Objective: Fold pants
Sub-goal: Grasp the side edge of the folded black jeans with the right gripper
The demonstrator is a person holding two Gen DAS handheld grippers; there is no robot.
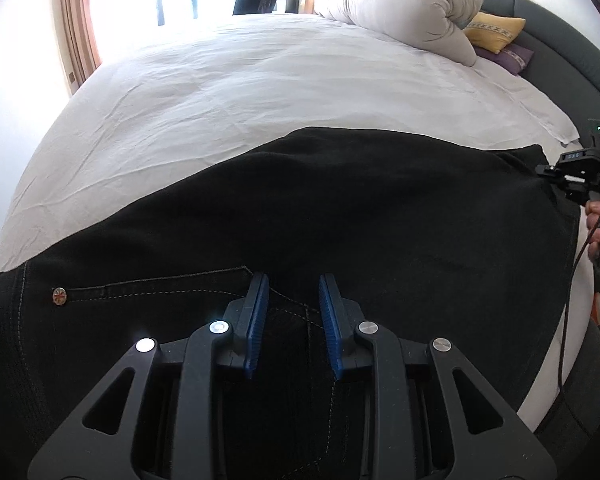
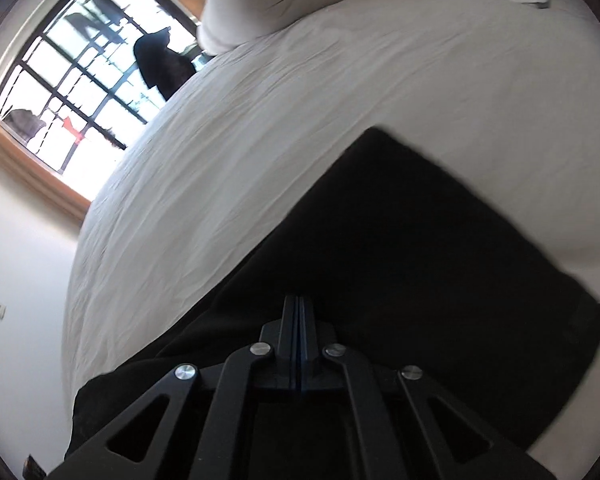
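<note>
Black pants (image 1: 340, 208) lie flat across the near part of a white bed (image 1: 228, 88). A pocket with a metal rivet (image 1: 59, 295) shows at the left. My left gripper (image 1: 294, 284) is open, its blue pads (image 1: 260, 320) just above the pocket area, holding nothing. My right gripper (image 2: 299, 304) is shut, with no cloth visible between its fingers, low over the pants (image 2: 420, 248). It also shows in the left wrist view (image 1: 572, 176) at the pants' right edge, held by a hand.
A rolled white duvet (image 1: 412, 4) and yellow and purple cushions (image 1: 496, 32) lie at the head of the bed, by a grey headboard (image 1: 572, 60). A window (image 2: 72, 80) with bars and curtains is beyond the bed. A cable hangs at the right bed edge.
</note>
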